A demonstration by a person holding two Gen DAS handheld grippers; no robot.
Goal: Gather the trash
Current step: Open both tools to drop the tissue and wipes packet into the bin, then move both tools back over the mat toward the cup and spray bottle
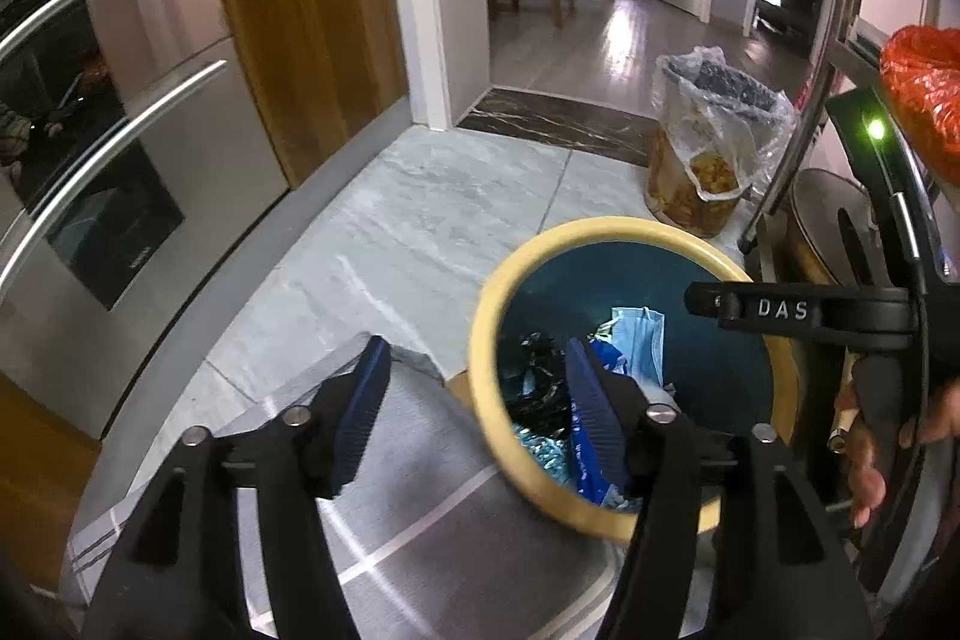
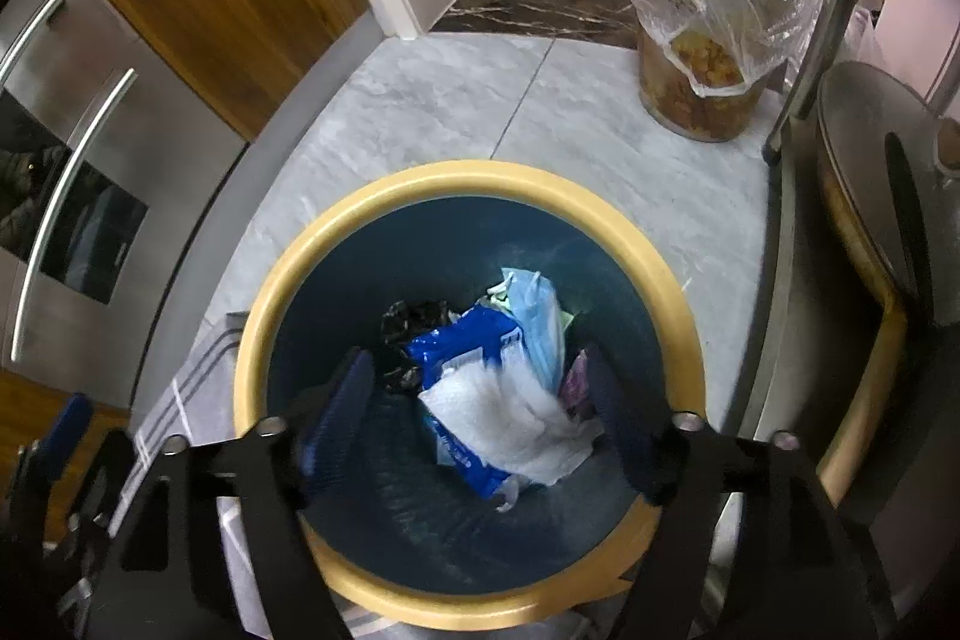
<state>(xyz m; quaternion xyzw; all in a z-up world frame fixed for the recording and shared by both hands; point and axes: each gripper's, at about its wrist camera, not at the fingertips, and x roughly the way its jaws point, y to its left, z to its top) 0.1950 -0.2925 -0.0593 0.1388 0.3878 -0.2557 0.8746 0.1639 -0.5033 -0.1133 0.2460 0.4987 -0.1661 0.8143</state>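
grey tile floor carries the yellow-rimmed bin, trash inside: blue wrapper, white tissue. i hold both tools wide and empty; the right tool over the bin, the left tool straddling its rim. risk: a finger snags the rim and tips it.

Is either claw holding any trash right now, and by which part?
Nothing is held. The left claw and right claw are both open over the bin; the trash lies inside it.

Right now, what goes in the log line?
left tongs: open, empty | right tongs: open, empty, above bin | trash: in bin
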